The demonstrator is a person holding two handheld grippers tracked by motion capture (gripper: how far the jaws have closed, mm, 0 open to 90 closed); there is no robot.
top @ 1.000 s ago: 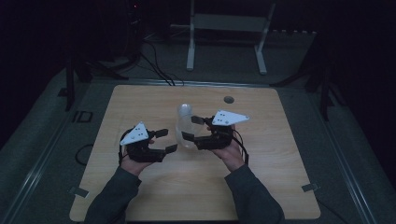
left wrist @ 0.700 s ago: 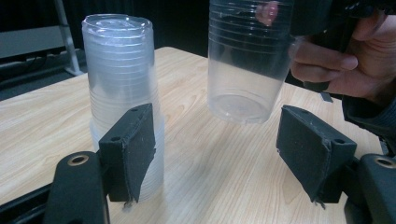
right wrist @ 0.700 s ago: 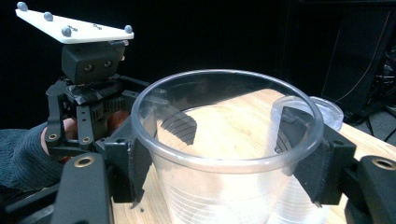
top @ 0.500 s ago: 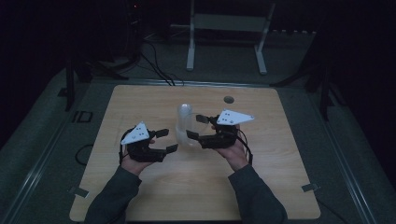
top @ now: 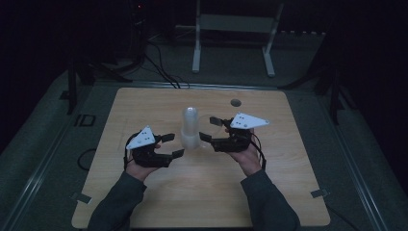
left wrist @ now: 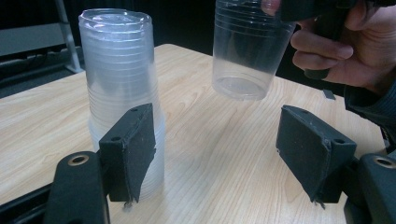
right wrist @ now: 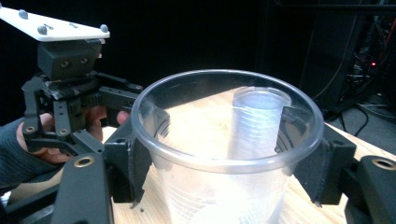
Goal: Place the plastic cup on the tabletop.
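right hand-held gripper (right wrist: 224,182) now farther from stack (top: 190,127), pinching clear cup (right wrist: 224,154); left (left wrist: 224,154) spread

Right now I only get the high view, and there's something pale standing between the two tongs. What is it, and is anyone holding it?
Observer: It is a stack of clear plastic cups, nested upside down and standing on the table.
Operator: Then what are the right tongs doing beside it?
Observer: The right tongs are clamped on a single cup, mouth up, with the pads pressing on its sides just under the rim.
Operator: Is that cup resting on the wood?
Observer: No. In the left gripper view its base hangs clear above the tabletop, off to the side of the stack.
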